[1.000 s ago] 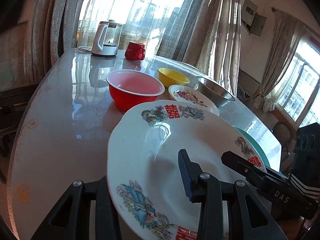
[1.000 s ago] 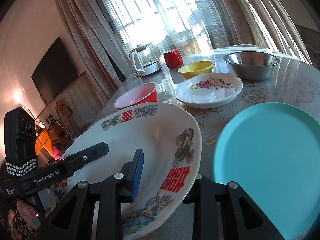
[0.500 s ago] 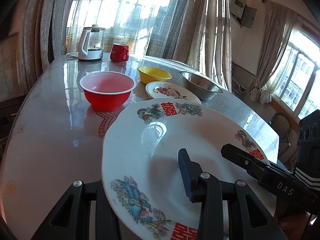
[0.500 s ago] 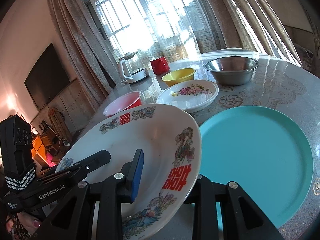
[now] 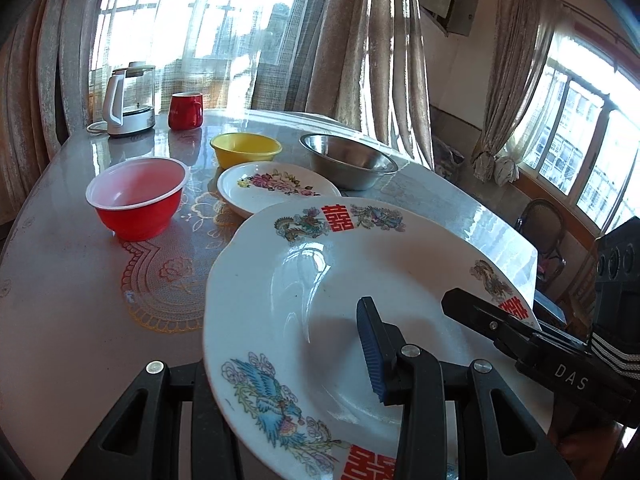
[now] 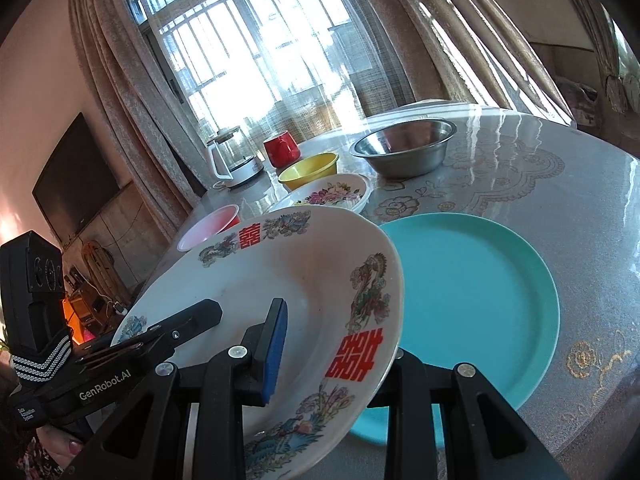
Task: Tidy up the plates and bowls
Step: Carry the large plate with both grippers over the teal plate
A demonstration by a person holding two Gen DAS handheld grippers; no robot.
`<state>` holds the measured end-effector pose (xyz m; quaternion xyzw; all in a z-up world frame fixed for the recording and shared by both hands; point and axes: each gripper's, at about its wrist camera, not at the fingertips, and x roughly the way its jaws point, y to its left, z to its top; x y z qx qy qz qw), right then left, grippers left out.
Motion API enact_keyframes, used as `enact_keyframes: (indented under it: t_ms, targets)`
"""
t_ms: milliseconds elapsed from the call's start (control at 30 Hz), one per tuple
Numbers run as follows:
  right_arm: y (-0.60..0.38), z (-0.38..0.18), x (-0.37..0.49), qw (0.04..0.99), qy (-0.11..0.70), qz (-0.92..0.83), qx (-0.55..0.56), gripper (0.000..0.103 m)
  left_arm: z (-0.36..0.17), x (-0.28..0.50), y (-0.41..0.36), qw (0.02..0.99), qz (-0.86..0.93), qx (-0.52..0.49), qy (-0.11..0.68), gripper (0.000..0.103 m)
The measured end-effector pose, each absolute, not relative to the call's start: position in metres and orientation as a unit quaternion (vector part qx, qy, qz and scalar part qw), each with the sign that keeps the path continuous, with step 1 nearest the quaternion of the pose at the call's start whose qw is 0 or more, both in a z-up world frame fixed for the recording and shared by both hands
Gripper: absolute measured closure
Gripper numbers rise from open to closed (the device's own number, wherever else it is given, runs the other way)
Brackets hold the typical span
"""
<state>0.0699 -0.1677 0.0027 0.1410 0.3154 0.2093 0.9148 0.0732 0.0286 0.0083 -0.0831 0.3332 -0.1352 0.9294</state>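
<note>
Fingers [image 5: 374, 354] of both grippers, left [image 5: 280, 364] and right [image 6: 332, 348], pinch opposite rims of the white plate [image 5: 320, 280] above the teal plate [image 6: 472, 280].

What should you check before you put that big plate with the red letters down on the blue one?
1. Left gripper clamped on the big plate rim: ok.
2. Right gripper clamped on the opposite rim: ok.
3. Big plate carries nothing: ok.
4. Teal plate bare, flat on the table: ok.
5. Flower plate and steel bowl apart from the teal plate: ok.
6. Big plate centred over the teal plate: not ok, it overlaps only one edge.
</note>
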Motion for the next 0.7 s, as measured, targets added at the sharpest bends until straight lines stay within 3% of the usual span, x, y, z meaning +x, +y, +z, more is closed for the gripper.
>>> enact_keyframes:
  t_ms: [700]
  targets:
    - [-0.244,-0.008,0.092,0.92,0.324,0.127,0.179,0.073,0.002,0.126,-0.057,0.912,-0.176,-0.048,0.368,0.061]
